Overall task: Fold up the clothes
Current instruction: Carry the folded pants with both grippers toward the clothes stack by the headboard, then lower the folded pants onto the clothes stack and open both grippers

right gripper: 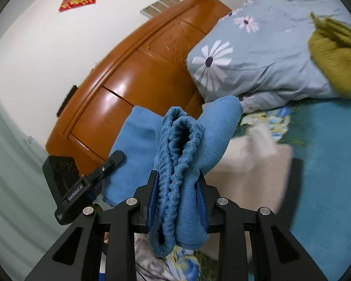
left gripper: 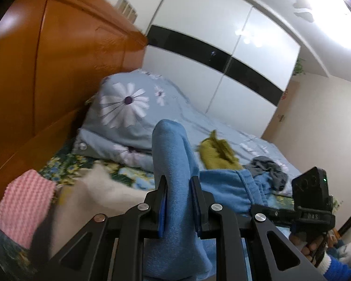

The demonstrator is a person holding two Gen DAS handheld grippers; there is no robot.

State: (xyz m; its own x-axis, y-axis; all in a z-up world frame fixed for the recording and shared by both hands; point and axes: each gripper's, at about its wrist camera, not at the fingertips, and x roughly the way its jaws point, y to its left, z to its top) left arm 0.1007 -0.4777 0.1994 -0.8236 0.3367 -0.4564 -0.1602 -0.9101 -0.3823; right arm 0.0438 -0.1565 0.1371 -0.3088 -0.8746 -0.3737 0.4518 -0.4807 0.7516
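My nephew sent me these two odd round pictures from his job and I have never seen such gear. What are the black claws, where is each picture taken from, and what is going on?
There is no robot here: a person holds a two-finger clamp in each hand, and a wide-angle camera on each clamp looks forward along its fingers. That is why the pictures look round.

One picture comes from the left gripper, the other from the right gripper. Both are shut on the same blue fleece garment, lifted above a bed to be folded.

On the bed lie a flowered pillow, an olive knit garment, a grey garment, a beige cloth and something pink and knitted. Behind stands the orange wooden headboard.
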